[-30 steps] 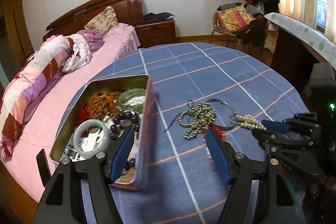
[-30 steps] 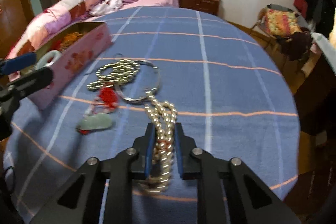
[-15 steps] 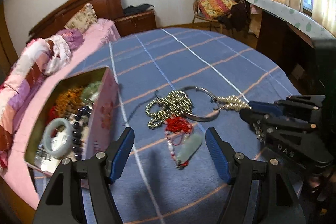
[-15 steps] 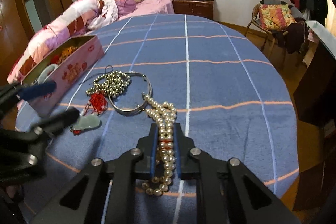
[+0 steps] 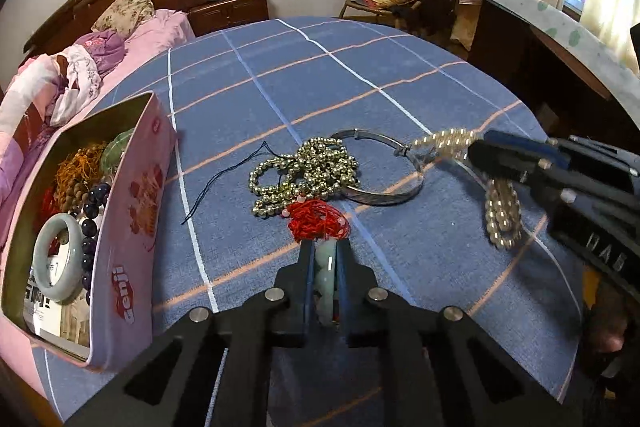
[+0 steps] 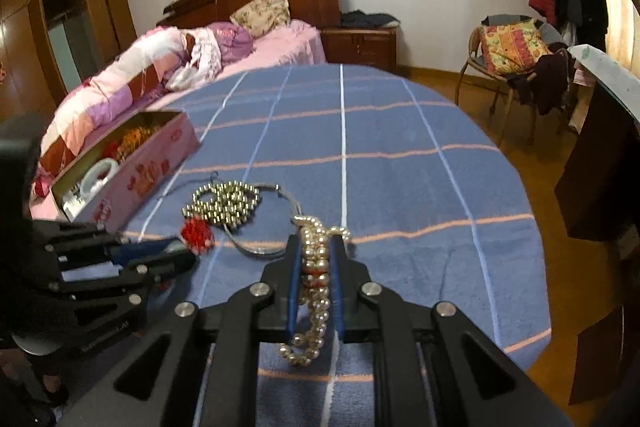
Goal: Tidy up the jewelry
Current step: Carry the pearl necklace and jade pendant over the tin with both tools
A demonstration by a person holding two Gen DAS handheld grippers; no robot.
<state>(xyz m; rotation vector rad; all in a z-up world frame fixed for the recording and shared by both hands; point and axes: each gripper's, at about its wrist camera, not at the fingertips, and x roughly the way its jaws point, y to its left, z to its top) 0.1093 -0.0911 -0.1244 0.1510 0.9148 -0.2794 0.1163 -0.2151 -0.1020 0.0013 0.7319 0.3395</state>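
On the round table under a blue checked cloth (image 5: pixel 360 67), the left gripper (image 5: pixel 325 255) is closing its jaws on a pale green jade pendant (image 5: pixel 326 275) tied to a knot of red cord (image 5: pixel 318 221). The right gripper (image 6: pixel 316 251) is clamped on a strand of cream pearls (image 6: pixel 314 267), lifted off the cloth. Between them lie a heap of gold-coloured beads (image 5: pixel 304 173) and a silver bangle (image 5: pixel 380 171). The pink tin box (image 5: pixel 132 211) with other jewelry stands at the left edge.
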